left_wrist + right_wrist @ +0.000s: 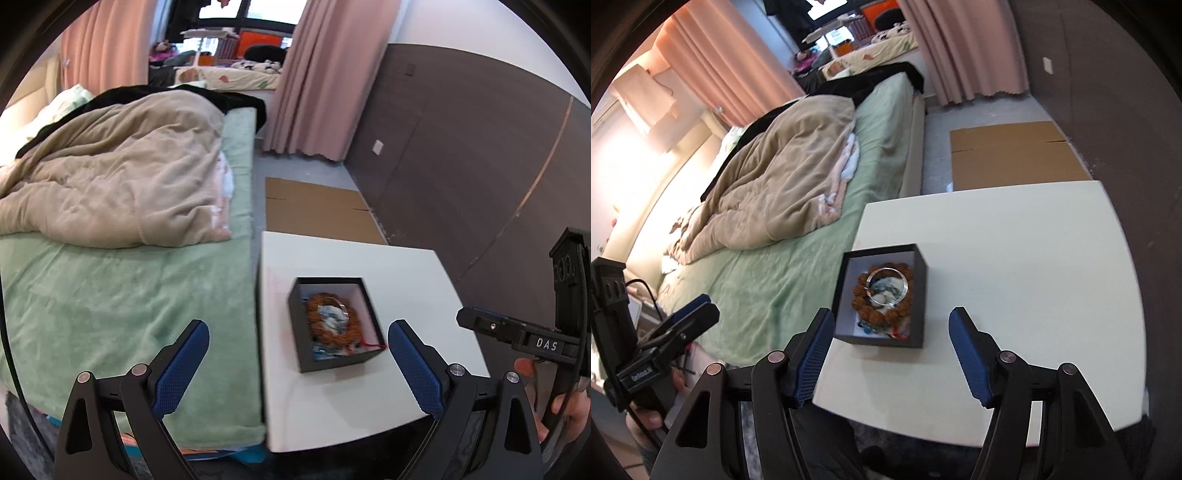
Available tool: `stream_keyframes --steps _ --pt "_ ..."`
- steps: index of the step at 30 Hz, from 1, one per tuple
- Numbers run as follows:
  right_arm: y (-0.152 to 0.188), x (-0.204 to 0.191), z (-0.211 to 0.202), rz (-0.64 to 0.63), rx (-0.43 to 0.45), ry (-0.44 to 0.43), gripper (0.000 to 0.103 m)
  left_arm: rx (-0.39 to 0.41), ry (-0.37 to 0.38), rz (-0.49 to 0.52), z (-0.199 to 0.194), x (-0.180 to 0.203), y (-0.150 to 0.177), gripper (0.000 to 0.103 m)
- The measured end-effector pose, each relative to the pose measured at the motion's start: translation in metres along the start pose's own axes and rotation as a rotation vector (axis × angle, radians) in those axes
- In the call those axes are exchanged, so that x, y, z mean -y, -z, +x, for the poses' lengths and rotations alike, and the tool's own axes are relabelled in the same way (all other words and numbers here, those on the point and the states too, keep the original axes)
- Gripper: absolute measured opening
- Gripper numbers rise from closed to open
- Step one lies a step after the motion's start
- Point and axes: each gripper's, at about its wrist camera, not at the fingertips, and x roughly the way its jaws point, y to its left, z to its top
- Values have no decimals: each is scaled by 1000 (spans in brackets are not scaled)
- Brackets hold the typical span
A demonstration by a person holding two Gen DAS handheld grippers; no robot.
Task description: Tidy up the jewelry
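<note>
A black open box with a white lining stands on the white table. In it lie a brown beaded bracelet, a silver bangle and blue and red pieces. My left gripper is open and empty, held above the table's left edge just before the box. In the right wrist view the box holds the bracelet and bangle. My right gripper is open and empty, its jaws wide, just before the box. Each gripper shows at the other view's edge.
A bed with a green sheet and a beige duvet runs along the table's left side. Flat cardboard lies on the floor beyond the table. A dark wall panel is on the right, pink curtains behind.
</note>
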Motion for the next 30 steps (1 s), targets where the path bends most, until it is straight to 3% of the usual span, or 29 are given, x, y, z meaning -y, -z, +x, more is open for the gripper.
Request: stream_keyframes --steps 3,5,11,16,20,24,30 --pt "12 7 -18 11 31 22 72 -4 0 31 -4 15 4 98" --pt "21 13 -30 26 53 35 92 8 -1 47 -8 23 8 98" --pt "50 37 -56 78 93 51 103 24 7 90 -14 49 20 101" --pt "73 55 -85 90 166 83 103 61 75 141 -28 70 28 103" --pt "89 64 -106 100 234 69 103 99 64 159 -37 76 34 103" --pt "99 64 -122 73 265 115 103 84 72 180 -43 83 40 103" --pt "107 59 -144 45 296 170 103 127 47 196 -55 88 46 103"
